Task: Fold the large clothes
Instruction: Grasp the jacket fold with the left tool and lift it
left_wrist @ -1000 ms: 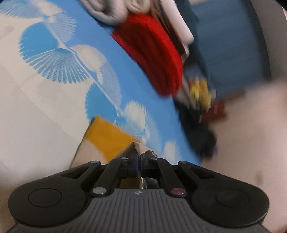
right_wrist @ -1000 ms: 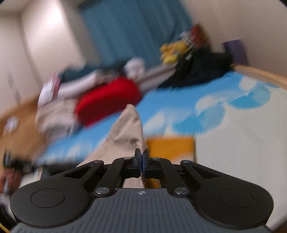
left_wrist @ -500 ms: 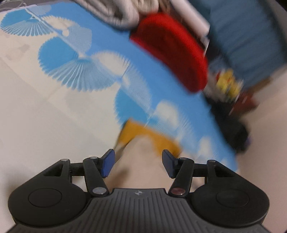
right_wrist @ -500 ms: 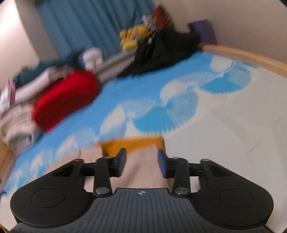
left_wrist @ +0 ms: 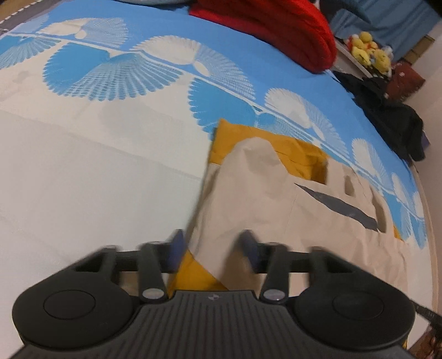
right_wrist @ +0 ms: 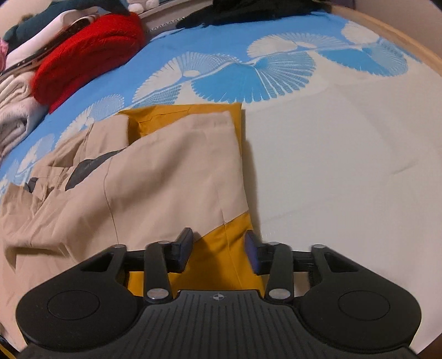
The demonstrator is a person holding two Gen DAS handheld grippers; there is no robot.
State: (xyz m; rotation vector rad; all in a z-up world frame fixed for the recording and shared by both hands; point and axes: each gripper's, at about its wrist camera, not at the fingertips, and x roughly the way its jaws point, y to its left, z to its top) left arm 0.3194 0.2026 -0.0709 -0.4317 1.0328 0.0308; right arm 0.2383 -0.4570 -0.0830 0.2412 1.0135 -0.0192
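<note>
Since a moment ago: both tools are no longer pinching the beige fabric; I am lowering them over it with the fingers apart.
Left tool (left_wrist: 211, 250): jaws are closing, blurred, with a raised ridge of the beige garment (left_wrist: 248, 198) standing between the pads; I cannot tell whether they are touching it.
Right tool (right_wrist: 218, 250): jaws are closing but standing visibly apart, hovering over the mustard cloth (right_wrist: 221, 248), gripping nothing.
Garment: lying spread on the bed, partly covering the mustard cloth, with dark grey lining showing at an opening.
Bed: a sheet (right_wrist: 331, 154) is covering it, cream near me and turning blue with white fan patterns farther off; a wooden edge (right_wrist: 392, 30) is curving along the far right side.
Room: a red knitted bundle (right_wrist: 88, 49) and pale folded clothes (right_wrist: 13, 110) are sitting at the far side; yellow plush toys (left_wrist: 367, 52), a black garment (left_wrist: 386, 110) and blue curtains (left_wrist: 386, 16) are showing beyond.
</note>
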